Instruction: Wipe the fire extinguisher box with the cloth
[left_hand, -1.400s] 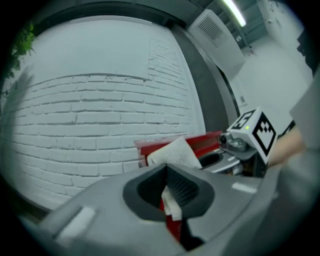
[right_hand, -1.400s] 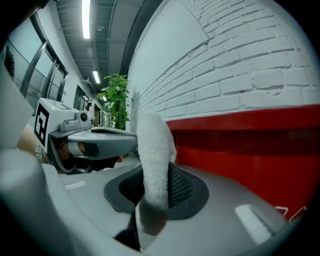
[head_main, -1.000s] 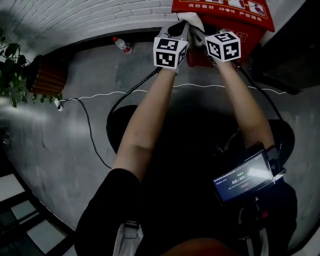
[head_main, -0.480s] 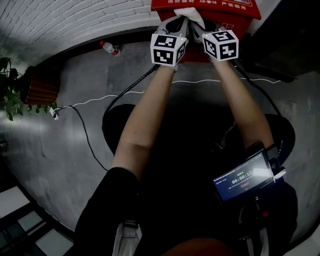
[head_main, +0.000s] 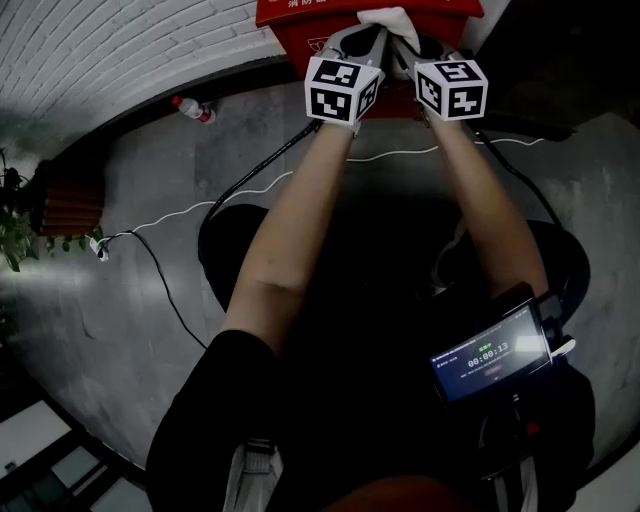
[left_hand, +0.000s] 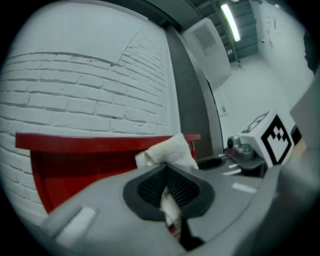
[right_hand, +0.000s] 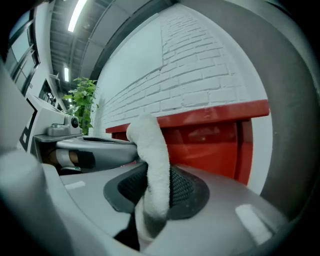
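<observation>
White brick wall (head_main: 120, 50) backs the red fire extinguisher box (head_main: 298, 42) at twelve o'clock; left tongs (head_main: 362, 42) and right tongs (head_main: 412, 48) both clamp the cloth (head_main: 388, 17).

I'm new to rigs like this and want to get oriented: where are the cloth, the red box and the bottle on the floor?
cloth (right_hand: 152, 160), right gripper view, the fold between the jaws.
fire extinguisher box (left_hand: 85, 175), left gripper view, red front panel.
bottle (head_main: 195, 110), head view, its body.

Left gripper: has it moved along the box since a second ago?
Yes. The left gripper has slid right, from the left end of the fire extinguisher box toward its middle.
</observation>
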